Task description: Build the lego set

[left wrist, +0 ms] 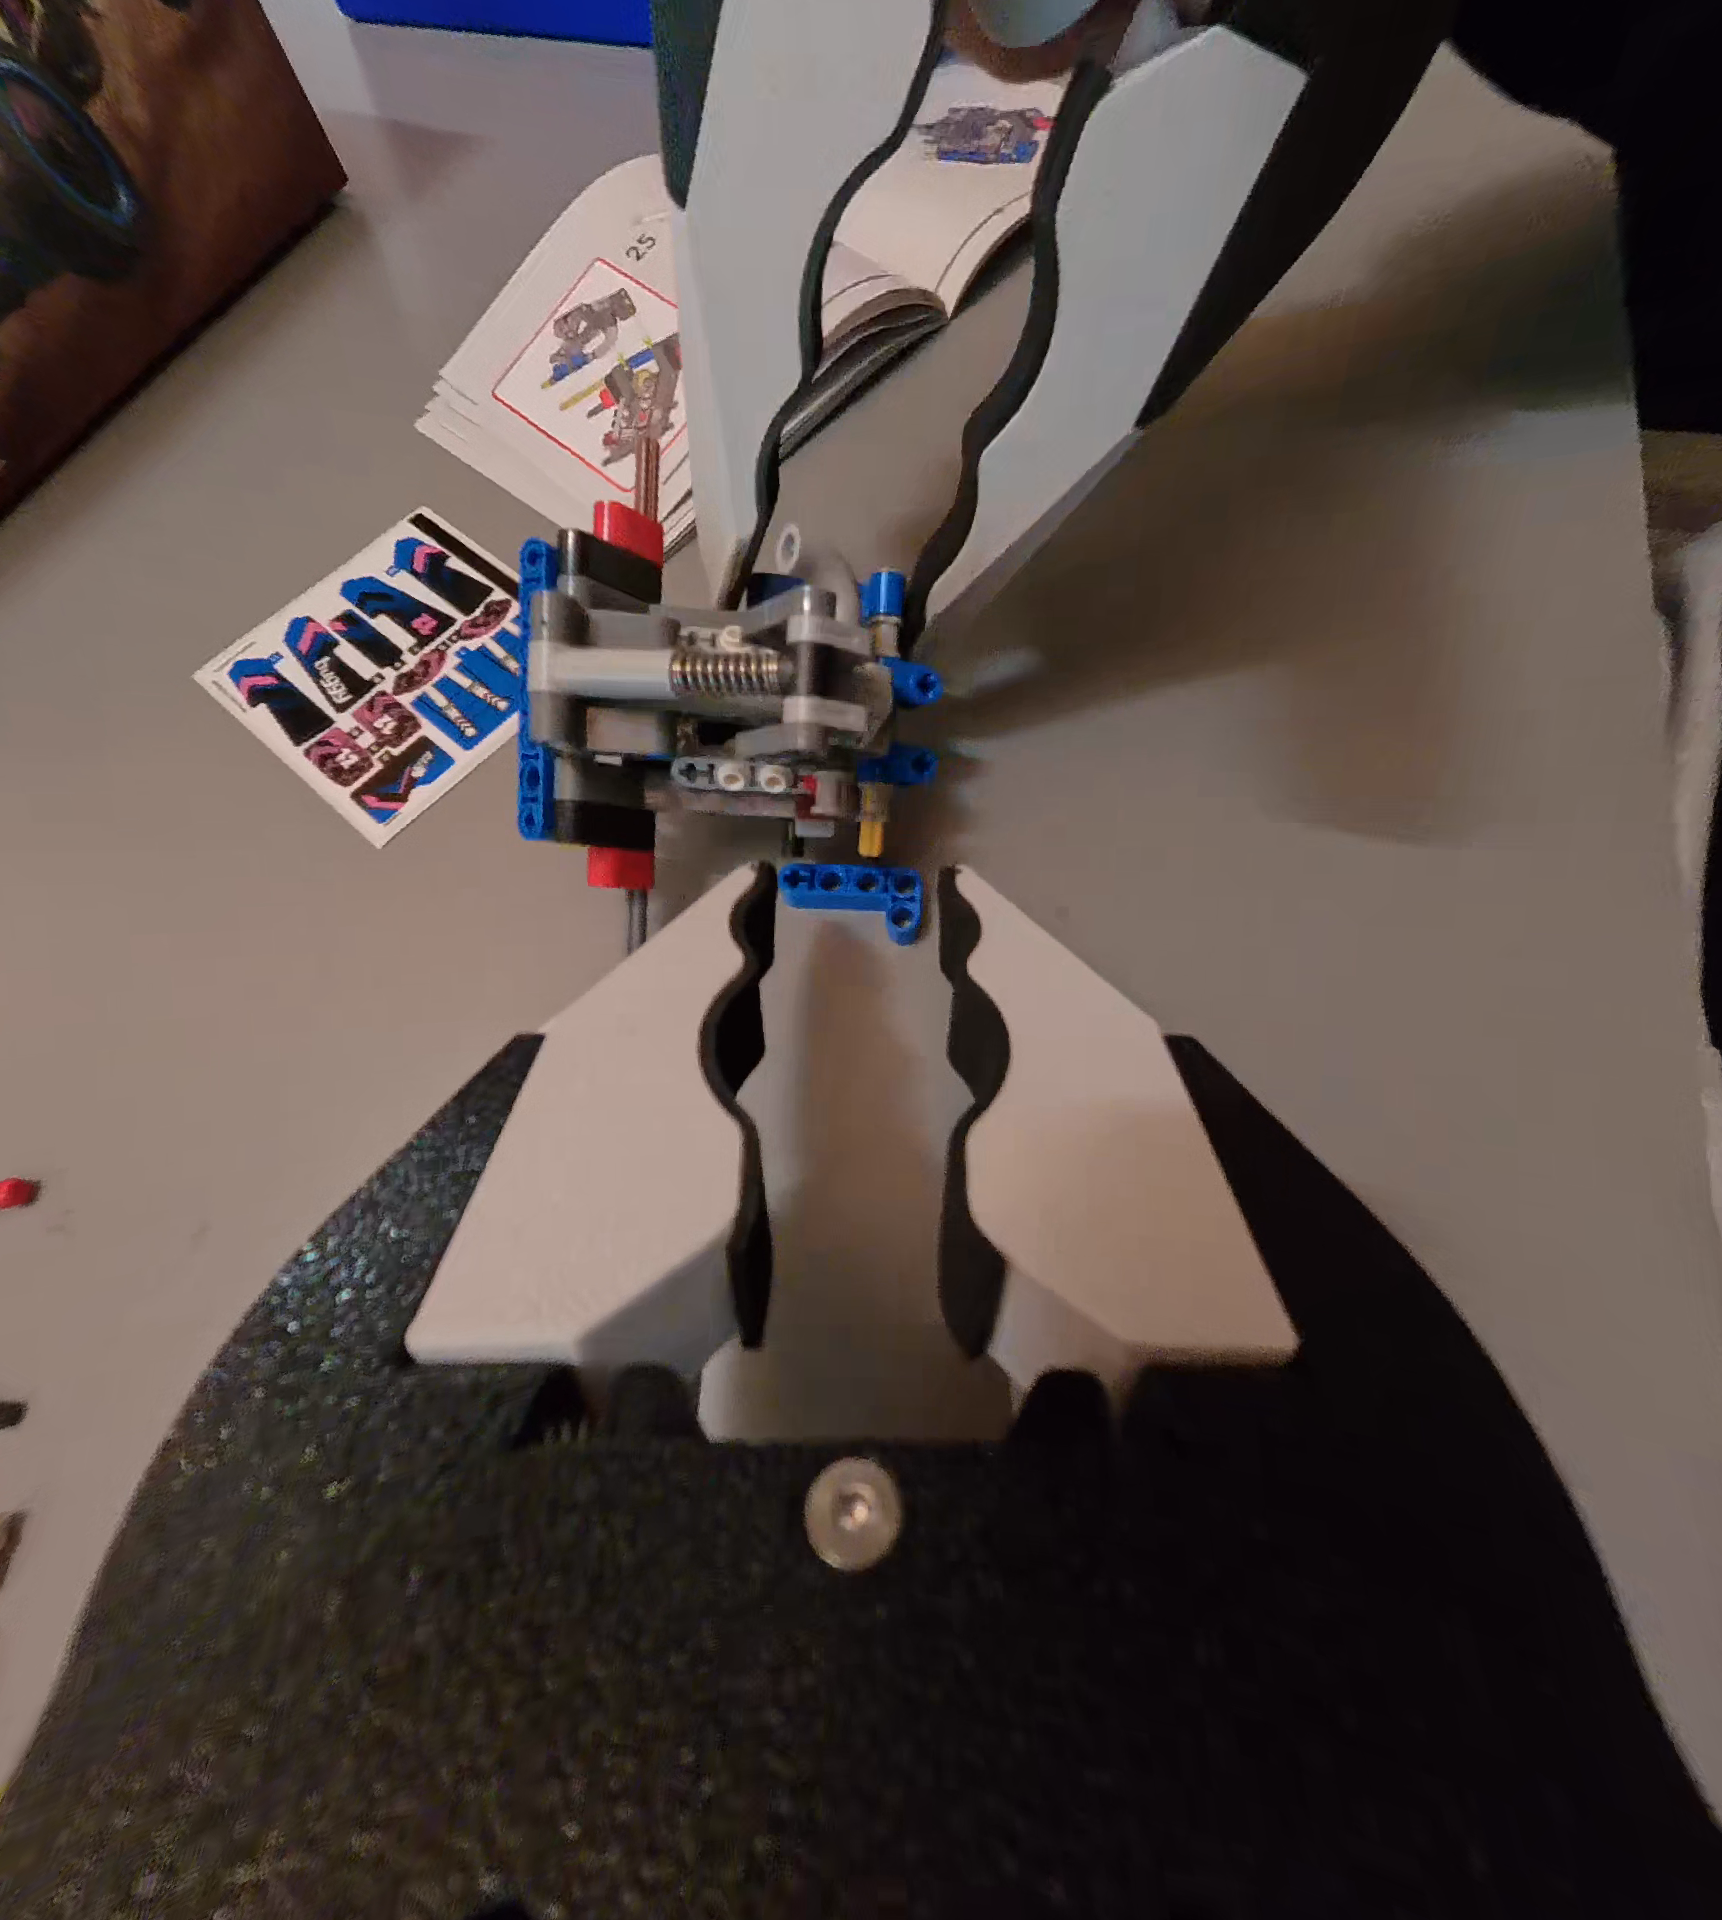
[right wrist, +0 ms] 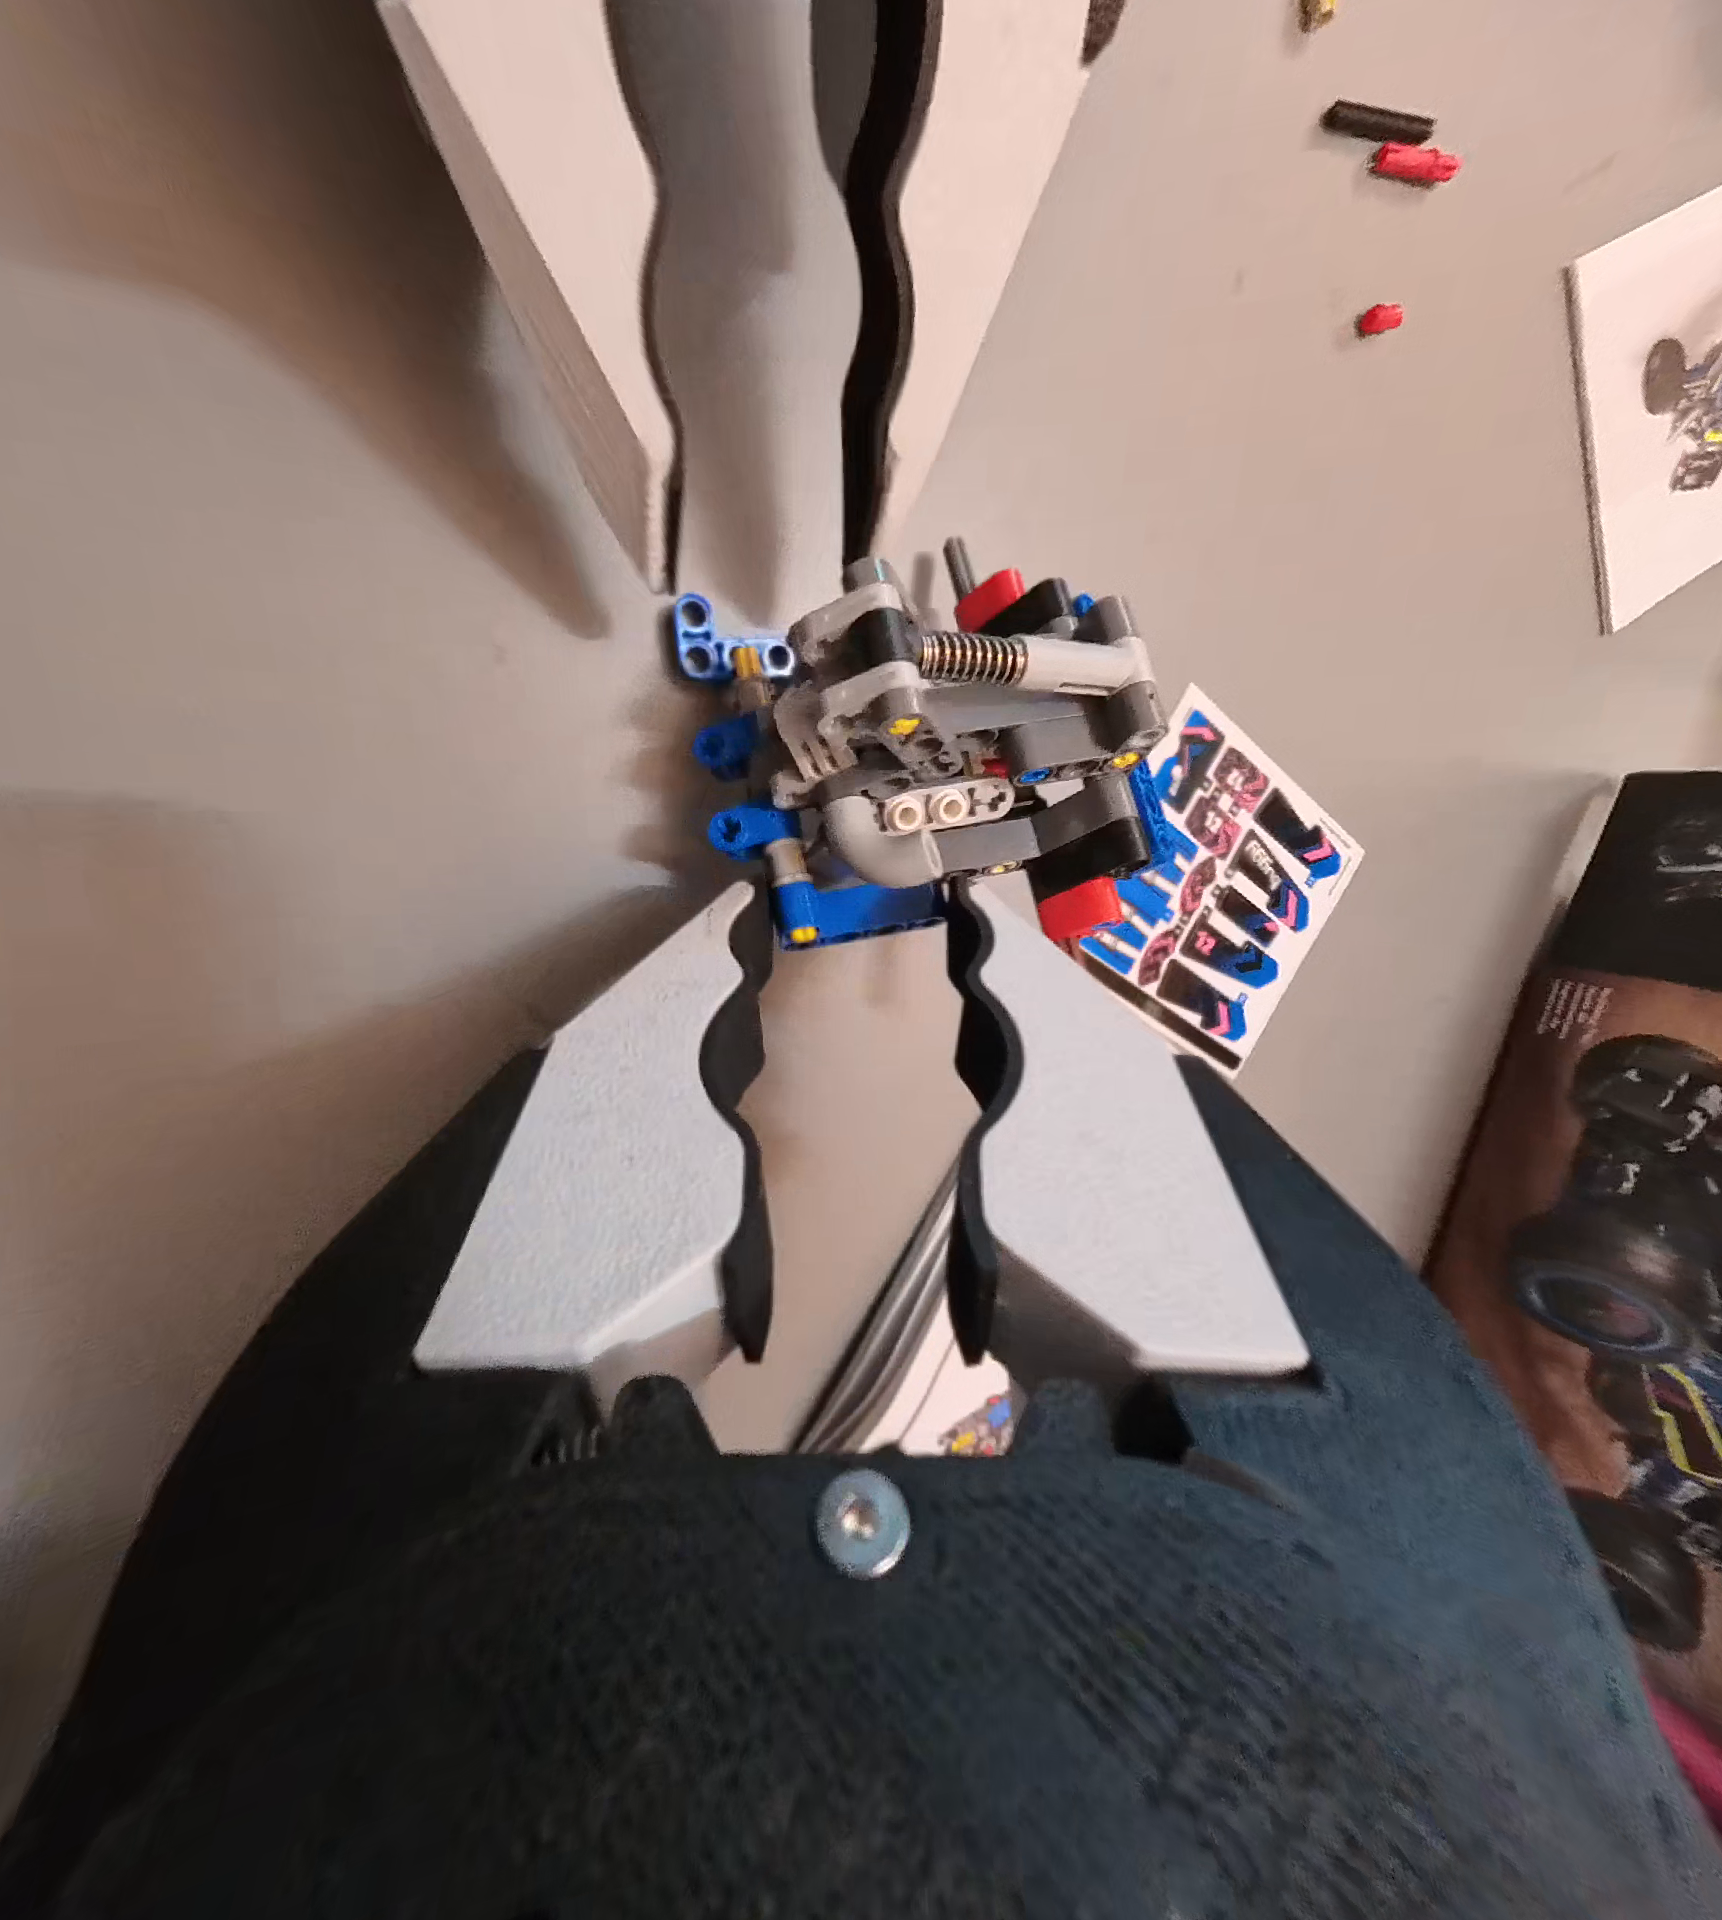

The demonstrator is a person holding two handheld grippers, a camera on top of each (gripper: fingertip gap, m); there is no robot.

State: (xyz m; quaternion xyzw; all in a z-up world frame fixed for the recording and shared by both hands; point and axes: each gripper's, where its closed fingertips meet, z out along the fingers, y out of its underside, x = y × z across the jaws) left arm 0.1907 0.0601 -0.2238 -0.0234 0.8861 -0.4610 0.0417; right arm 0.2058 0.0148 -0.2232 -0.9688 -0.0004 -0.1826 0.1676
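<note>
Left claw (left wrist: 852, 883) grips a blue L-shaped beam (left wrist: 855, 896). Right claw (right wrist: 852, 904) clamps the partly built chassis (right wrist: 950, 748) by its blue beam. Sticker sheet (left wrist: 369, 675) lies on the desk (left wrist: 213, 935).

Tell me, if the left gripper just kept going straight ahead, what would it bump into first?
Probably the small blue L-shaped Lego beam at its fingertips; the left gripper looks closed on it already. Just beyond sits the Lego assembly.

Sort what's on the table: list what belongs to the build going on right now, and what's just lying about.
In use: grey-and-blue lego assembly with a metal spring; small blue L-shaped beam held by the left gripper; right gripper holding the assembly; open instruction booklet.

Lying about: printed sticker sheet; dark set box; loose red pins.
</note>
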